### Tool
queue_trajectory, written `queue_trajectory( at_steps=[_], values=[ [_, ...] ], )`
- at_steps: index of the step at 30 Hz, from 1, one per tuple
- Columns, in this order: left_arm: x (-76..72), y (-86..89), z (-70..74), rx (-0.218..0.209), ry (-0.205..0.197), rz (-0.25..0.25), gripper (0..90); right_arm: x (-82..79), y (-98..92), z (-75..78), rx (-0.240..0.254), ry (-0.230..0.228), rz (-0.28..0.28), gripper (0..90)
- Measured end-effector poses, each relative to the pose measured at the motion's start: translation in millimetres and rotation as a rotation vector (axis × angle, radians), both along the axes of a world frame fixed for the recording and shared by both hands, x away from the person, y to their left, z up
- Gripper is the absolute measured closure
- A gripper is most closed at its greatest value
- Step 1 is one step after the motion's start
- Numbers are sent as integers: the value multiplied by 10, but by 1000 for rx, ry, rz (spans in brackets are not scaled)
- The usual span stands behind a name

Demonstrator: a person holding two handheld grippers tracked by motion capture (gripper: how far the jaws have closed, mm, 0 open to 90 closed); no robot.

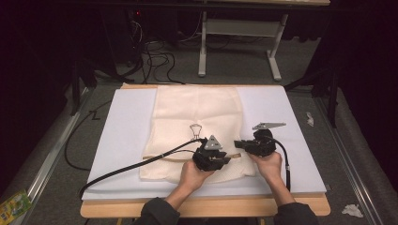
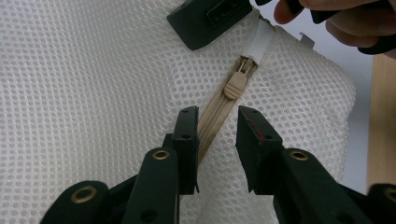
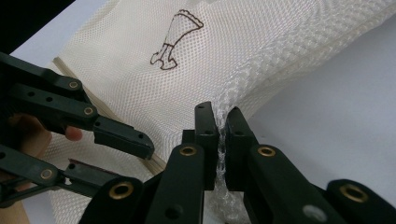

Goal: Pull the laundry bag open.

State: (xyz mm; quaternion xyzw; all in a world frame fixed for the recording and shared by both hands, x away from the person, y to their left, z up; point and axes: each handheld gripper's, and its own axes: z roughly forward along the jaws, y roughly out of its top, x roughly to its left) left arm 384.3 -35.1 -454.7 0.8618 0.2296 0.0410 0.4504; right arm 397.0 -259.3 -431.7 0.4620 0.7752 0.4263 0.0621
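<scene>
The cream mesh bag (image 1: 197, 126) lies flat on the white worktop (image 1: 291, 154), its tan zipper (image 2: 212, 126) running along the near edge with the zipper pull (image 2: 233, 86) close to the end. The right tongs (image 3: 221, 128) are clamped tight on a bunched fold of mesh at that corner. The left tongs (image 2: 217, 123) stand partly open astride the zipper, gripping nothing.

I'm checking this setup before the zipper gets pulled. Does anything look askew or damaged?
Nothing damaged. The mesh bag lies flat except its edge, bunched where the right gripper pinches it. The zipper pull sits ahead of the open left gripper.
</scene>
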Motion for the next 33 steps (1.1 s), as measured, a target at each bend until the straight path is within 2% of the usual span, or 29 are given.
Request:
queue_trajectory(
  at_steps=[9, 19, 27, 33],
  values=[
    [-16, -121, 16, -7, 2, -27, 697, -5, 4, 10, 14, 0, 0, 881],
    [29, -172, -74, -39, 57, -13, 658, -7, 14, 10, 16, 0, 3, 881],
    [54, -195, -103, -62, 80, -1, 635, -13, 34, 16, 25, -2, 6, 881],
    [36, -197, -110, -81, 69, -13, 664, -2, 45, 10, 29, -2, 8, 881]
  ],
)
